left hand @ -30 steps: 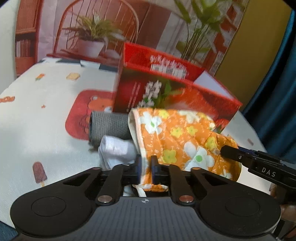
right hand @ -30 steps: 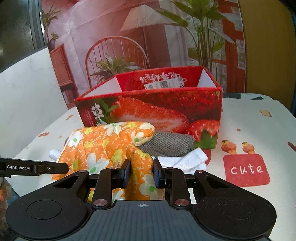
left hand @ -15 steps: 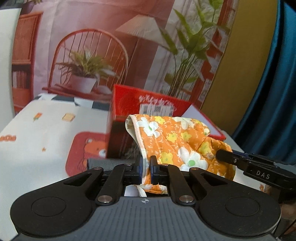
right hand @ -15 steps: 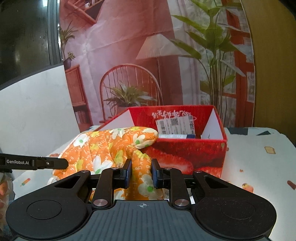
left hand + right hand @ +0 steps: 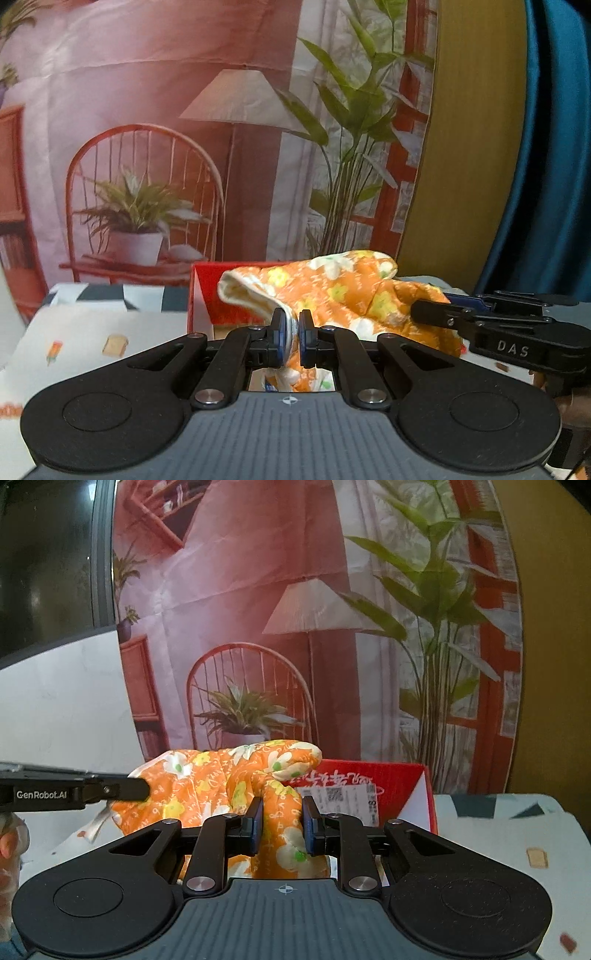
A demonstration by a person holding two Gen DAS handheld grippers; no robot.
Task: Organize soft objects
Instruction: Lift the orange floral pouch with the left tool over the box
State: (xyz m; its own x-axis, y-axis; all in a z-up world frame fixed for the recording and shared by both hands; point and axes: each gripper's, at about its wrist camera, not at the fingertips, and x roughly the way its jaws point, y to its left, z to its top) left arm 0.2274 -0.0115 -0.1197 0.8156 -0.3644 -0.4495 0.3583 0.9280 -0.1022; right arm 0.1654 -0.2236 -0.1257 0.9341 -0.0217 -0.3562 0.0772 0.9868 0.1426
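An orange oven mitt (image 5: pixel 343 291) with white and yellow flowers hangs in the air between both grippers, in front of the open red strawberry box (image 5: pixel 207 295). My left gripper (image 5: pixel 291 328) is shut on the mitt's cream-lined cuff edge. My right gripper (image 5: pixel 282 823) is shut on a thick fold near the thumb of the mitt (image 5: pixel 221 786). The box (image 5: pixel 399 790) shows its white label inside in the right wrist view. Each gripper's arm reaches into the other's view from the side.
A table with a white printed cloth (image 5: pixel 92 332) lies below. A backdrop picturing a chair, lamp and plants (image 5: pixel 295 627) hangs behind the box. A blue curtain (image 5: pixel 546 147) stands at the right. A hand (image 5: pixel 11 845) shows at the left edge.
Both grippers rose with the mitt, lifting it off the table to the level of the box rim. The grey and white cloths beneath dropped out of view.
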